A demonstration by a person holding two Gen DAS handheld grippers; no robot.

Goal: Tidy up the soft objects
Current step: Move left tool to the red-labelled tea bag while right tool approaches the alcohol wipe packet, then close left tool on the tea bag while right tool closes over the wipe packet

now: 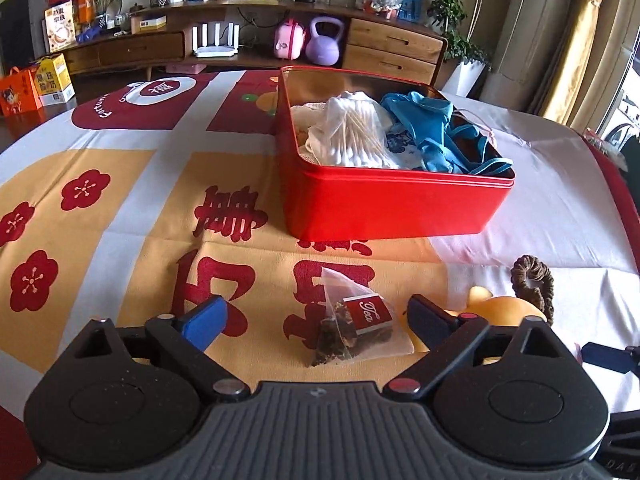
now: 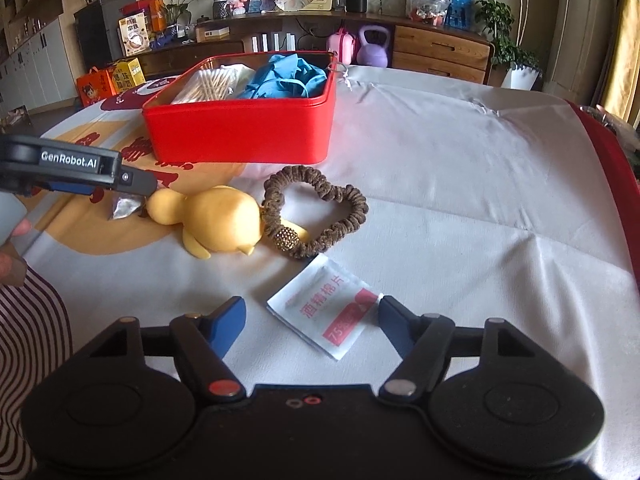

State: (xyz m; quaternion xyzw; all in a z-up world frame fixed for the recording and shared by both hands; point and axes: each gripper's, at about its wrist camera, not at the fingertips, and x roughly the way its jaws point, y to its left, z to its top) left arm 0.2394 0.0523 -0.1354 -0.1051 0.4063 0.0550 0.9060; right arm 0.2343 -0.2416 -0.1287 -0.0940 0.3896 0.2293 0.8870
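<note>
A clear pyramid tea bag [image 1: 352,328] with a red tag lies on the tablecloth between the blue pads of my left gripper [image 1: 314,320], which stands open around it. The right pad is close to the bag's edge and the left pad is well apart. My right gripper [image 2: 312,322] is open over a white alcohol wipe packet [image 2: 324,312]. Its right pad sits at the packet's corner. A yellow soft duck toy [image 2: 224,220] and a brown scrunchie [image 2: 320,208] lie just beyond. The red tin [image 1: 400,208] holds a bag of cotton swabs [image 1: 352,136] and blue cloth [image 1: 432,128].
The table wears a white, yellow and red printed cloth [image 1: 120,184]. A striped sleeve [image 2: 28,320] shows at the lower left of the right wrist view. Behind the table stands a wooden sideboard [image 1: 392,48] with a purple kettlebell [image 1: 322,42], boxes and plants.
</note>
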